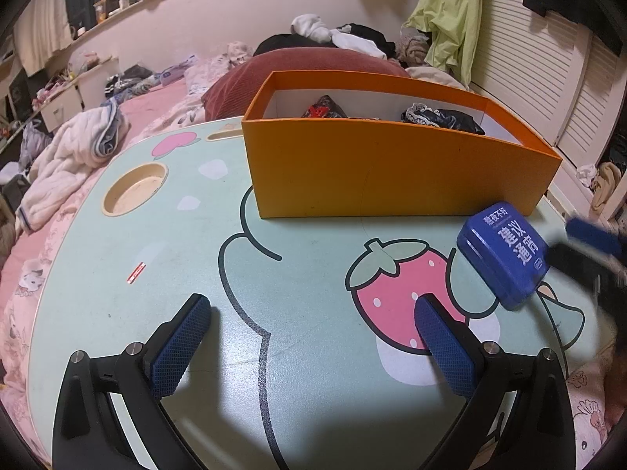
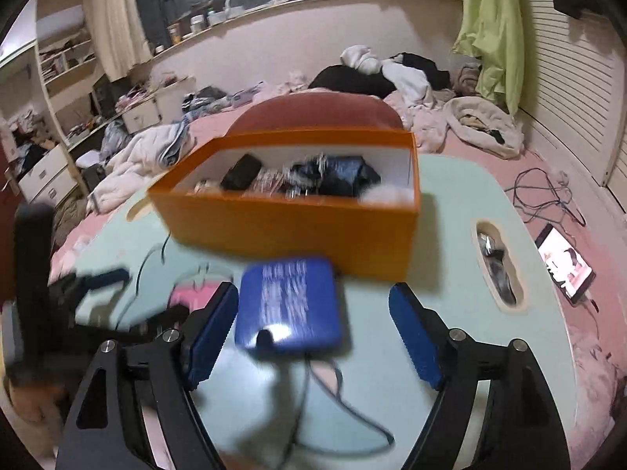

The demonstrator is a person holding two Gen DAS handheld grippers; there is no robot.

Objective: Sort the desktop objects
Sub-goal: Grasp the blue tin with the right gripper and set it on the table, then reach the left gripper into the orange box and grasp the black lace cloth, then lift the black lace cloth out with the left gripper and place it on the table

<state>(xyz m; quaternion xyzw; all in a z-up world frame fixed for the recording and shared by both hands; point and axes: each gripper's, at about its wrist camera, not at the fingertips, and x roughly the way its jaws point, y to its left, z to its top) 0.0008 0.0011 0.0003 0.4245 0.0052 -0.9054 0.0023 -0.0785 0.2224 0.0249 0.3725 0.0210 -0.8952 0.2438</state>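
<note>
A blue tin [image 2: 290,309] with white lettering lies between the fingers of my right gripper [image 2: 313,291], just in front of the orange box [image 2: 294,227]. The left pad [image 2: 213,329] is close against the tin, while the right pad [image 2: 415,340] stands well clear of it, so the jaws are open. In the left wrist view the tin [image 1: 501,254] looks tilted over the mint table [image 1: 156,274], at the tips of the blurred right gripper [image 1: 564,243]. My left gripper [image 1: 313,305] is open with nothing in it, over the strawberry print. The orange box [image 1: 392,172] holds several dark items.
The table has a round cup recess [image 1: 133,192] at the far left and a slot [image 2: 497,266] with small items on the right. A lit phone [image 2: 566,266] and cables [image 2: 548,196] lie on the pink bed beyond. A red cushion [image 1: 305,66] sits behind the box.
</note>
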